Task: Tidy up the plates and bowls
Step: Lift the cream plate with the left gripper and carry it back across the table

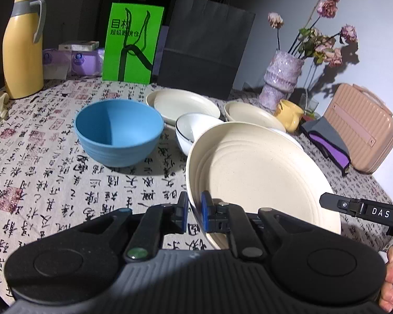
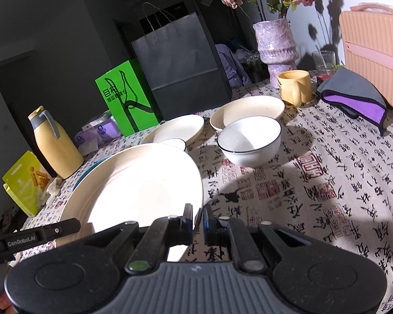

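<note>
Both grippers hold one large cream plate (image 1: 254, 172) above the table. My left gripper (image 1: 194, 209) is shut on its left rim. In the right wrist view the same plate (image 2: 138, 183) has its right rim pinched by my shut right gripper (image 2: 198, 218). A blue bowl (image 1: 118, 133) stands left of the plate. A white bowl with a dark rim (image 2: 249, 141) sits behind it, and a second one (image 1: 194, 128) shows in the left wrist view. Two cream plates (image 1: 183, 103) (image 1: 251, 115) lie farther back.
A yellow jug (image 1: 23, 47), a green box (image 1: 133, 43) and a dark paper bag (image 1: 204, 47) line the back. A purple vase (image 1: 281, 78), yellow mug (image 2: 294, 86), folded cloth (image 2: 353, 96) and pink case (image 2: 374, 57) stand at the right. A patterned tablecloth (image 2: 327, 183) covers the table.
</note>
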Tool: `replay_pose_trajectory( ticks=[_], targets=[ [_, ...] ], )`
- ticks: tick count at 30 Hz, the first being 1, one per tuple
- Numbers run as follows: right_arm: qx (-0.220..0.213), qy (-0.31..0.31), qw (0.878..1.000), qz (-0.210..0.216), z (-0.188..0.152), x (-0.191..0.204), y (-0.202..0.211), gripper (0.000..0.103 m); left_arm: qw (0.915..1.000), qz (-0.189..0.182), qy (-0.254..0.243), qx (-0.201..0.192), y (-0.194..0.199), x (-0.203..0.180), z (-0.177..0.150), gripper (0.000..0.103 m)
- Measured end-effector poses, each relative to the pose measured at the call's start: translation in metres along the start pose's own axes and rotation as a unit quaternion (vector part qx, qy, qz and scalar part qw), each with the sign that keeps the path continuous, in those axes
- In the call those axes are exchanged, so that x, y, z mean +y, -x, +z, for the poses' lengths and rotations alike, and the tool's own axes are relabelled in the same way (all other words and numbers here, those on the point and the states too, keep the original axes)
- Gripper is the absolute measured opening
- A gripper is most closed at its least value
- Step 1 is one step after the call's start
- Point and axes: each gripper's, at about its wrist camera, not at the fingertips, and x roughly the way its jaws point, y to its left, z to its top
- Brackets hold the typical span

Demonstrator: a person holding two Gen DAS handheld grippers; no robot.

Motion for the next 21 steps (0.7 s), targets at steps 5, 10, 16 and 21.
replay_pose_trajectory(
  ticks=[5,10,16,21],
  targets=[
    [0.008,-0.011,1.000,0.002,-0.008,-0.008,-0.007,0.007,0.9998,0.002,0.000,0.018,-0.010,0.002,-0.007,0.011],
    [0.017,-0.018,1.000,0.001,-0.016,-0.016,-0.016,0.007,0.9995,0.004,-0.002,0.031,-0.020,0.002,-0.015,0.011],
    [0.029,-0.026,0.999,-0.001,-0.023,-0.024,-0.027,0.007,0.9987,0.006,0.000,0.050,-0.033,0.004,-0.022,0.011],
    [0.036,-0.029,0.999,-0.006,-0.028,-0.029,-0.034,0.007,0.9980,0.008,0.000,0.062,-0.043,0.004,-0.026,0.011]
  ],
)
